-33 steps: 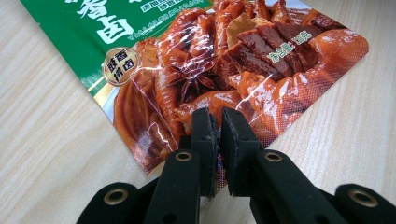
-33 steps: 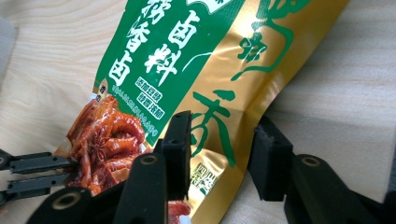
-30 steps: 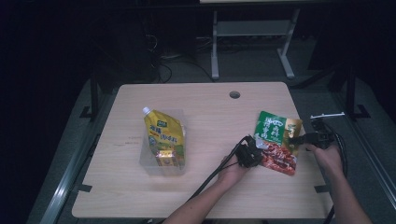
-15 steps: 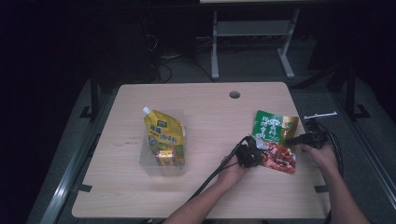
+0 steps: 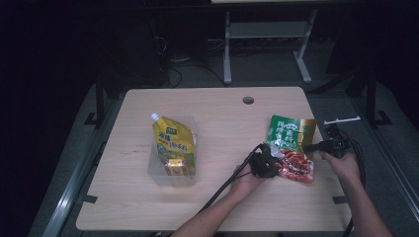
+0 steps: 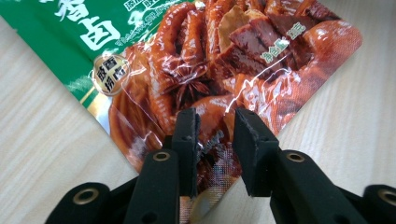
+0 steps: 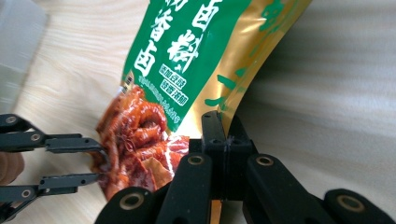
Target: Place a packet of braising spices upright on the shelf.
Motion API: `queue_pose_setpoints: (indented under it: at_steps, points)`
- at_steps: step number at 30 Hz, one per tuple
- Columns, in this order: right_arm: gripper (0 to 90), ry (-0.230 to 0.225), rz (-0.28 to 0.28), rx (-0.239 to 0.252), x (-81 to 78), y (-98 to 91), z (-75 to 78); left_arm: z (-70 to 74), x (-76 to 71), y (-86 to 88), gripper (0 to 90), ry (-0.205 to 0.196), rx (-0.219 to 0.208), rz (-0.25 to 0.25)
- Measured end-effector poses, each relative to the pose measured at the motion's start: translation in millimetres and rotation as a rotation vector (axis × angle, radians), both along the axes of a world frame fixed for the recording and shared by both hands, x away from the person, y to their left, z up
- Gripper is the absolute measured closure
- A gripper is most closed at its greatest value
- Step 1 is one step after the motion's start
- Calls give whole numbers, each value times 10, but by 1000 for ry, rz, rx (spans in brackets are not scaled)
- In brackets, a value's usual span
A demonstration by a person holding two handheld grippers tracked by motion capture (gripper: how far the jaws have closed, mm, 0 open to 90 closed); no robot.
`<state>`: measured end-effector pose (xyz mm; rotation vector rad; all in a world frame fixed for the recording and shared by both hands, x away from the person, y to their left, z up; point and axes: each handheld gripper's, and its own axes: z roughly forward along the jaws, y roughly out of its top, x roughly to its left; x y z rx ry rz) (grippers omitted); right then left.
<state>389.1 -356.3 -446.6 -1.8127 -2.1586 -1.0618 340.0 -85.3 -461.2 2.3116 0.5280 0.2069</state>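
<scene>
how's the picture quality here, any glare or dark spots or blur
High view: dim, room behind the table nearly black. Left gripper view: glare streaks on the glossy sauce packet, fingers sharp. Right gripper view: packet's far end and the wood soft, slightly blurred.

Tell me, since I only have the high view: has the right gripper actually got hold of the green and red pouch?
Observer: Yes. In the right gripper view the right gripper has just closed, its jaws pinching the gold side edge of the pouch.
Operator: And the left one, at the red end?
Observer: The left gripper is open. Its jaws have just been opening and stand apart, with the pouch's bottom edge between them.
</scene>
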Motion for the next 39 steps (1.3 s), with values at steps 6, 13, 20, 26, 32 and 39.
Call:
queue_pose_setpoints:
  at_steps: [6, 13, 20, 26, 32, 39]
  points:
    - [899, -60, 9, 3, -61, 25, 139, 104, -15, 59, 650, -18, -24, -2]
    - [899, -111, 39, -33, -145, 125, 335, 201, -93, 142, 547, -23, -56, 3]
    - [899, -158, 58, -36, -237, 193, 502, 246, -154, 191, 467, -22, -65, -18]
    - [899, -200, 80, -56, -284, 298, 662, 261, -179, 265, 409, -18, -77, -27]
    - [900, -240, 106, -64, -329, 406, 795, 283, -235, 336, 374, -28, -89, -30]
    - [900, -301, 129, -61, -399, 527, 971, 341, -318, 420, 347, -38, -103, -35]
